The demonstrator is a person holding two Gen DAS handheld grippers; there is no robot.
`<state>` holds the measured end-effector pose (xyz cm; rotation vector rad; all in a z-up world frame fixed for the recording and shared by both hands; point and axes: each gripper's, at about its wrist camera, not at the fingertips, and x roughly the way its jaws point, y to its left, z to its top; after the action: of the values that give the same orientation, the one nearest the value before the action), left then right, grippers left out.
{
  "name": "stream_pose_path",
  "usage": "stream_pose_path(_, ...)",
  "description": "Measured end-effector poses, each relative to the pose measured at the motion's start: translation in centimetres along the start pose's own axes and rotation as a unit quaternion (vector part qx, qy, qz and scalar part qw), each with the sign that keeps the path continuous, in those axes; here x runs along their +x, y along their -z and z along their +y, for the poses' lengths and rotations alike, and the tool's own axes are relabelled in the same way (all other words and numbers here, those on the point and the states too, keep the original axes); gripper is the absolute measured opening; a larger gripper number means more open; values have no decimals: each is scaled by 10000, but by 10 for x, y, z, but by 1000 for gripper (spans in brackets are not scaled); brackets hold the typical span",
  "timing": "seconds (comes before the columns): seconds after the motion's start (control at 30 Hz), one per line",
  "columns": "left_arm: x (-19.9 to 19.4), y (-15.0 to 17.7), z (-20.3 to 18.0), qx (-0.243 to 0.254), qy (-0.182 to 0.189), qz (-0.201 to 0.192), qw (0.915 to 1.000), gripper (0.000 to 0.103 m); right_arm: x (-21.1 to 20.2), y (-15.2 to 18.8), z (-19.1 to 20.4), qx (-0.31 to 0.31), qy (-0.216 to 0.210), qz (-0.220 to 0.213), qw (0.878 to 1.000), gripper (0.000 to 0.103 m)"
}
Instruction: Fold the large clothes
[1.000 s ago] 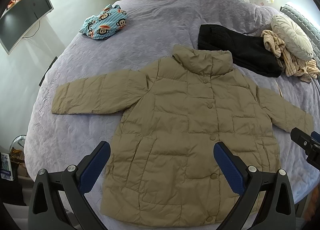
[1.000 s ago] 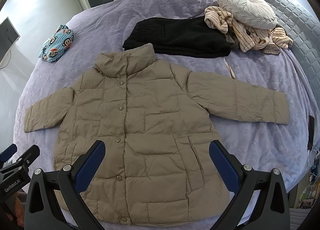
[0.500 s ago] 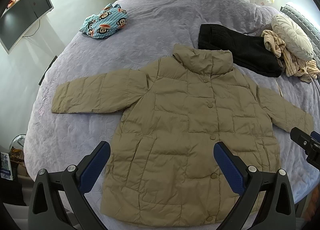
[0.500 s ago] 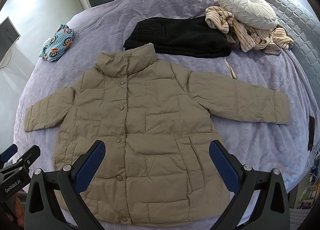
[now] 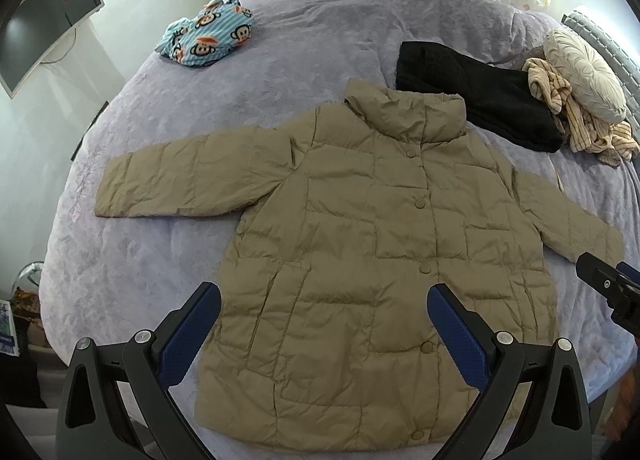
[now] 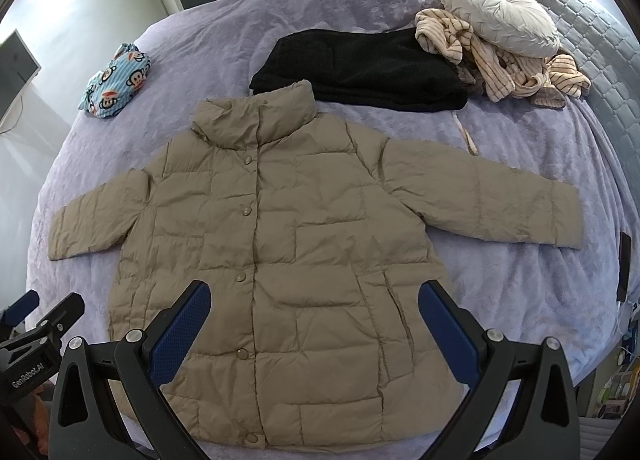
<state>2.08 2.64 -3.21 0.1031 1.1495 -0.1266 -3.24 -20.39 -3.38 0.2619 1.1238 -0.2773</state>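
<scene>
Lying flat and buttoned on the bed, front up, sleeves spread: the jacket. No fold yet made. Hovering over its hem, left gripper and right gripper, jaws wide, holding nothing. Folding appearing entirely outstanding.

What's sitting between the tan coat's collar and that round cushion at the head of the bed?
A folded black garment and, beside the cushion, a crumpled striped beige top. The right wrist view shows it best; the coat lies flat below.

Bare bedspread flanks both sleeves; black garment crowds the collar.
</scene>
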Motion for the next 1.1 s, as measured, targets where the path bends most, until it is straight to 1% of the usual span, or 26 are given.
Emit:
stream_pose_path(0.17,22,2,22,-199,372,195,9989,103,17,2,9,71,-178,319,9993,103)
stream_pose_path(0.2,29,3,31,-333,447,221,9982,103,23,4,13,76,-290,396,9988,103)
stream_pose_path(0.27,42,2,52,-635,599,239,9959,103,30,7,21,43,-368,434,9984,103)
stream_pose_path(0.33,59,2,81,-1017,687,152,9923,103,40,9,31,-28,-483,499,9976,103)
stream_pose_path(0.47,96,-1,141,-1614,759,-113,9839,103,70,11,56,-52,-962,651,9932,103)
stream_pose_path(0.53,121,-3,179,-2042,915,-205,9744,103,87,13,72,-113,-1226,657,9902,103)
stream_pose_path(0.6,146,-5,216,-2460,1064,-302,9629,103,107,16,90,-218,-1386,919,9858,103)
stream_pose_path(0.63,156,-6,231,-2600,1131,-385,9582,103,119,18,103,-331,-1473,1067,9828,103)
stream_pose_path(0.77,197,-18,285,-2937,1245,-597,9459,103,151,27,136,-488,-1518,1168,9803,103)
stream_pose_path(0.8,211,-22,300,-3078,1309,-612,9404,103,158,29,140,-483,-1554,1202,9793,103)
stream_pose_path(0.9,243,-31,335,-3349,1440,-589,9293,103,178,34,157,-443,-1663,1273,9768,103)
stream_pose_path(1.0,264,-41,360,-3544,1419,-644,9220,103,189,31,167,-445,-1715,1197,9769,103)
stream_pose_path(1.1,274,-51,375,-3709,1353,-743,9157,103,194,22,176,-447,-1767,1101,9771,103)
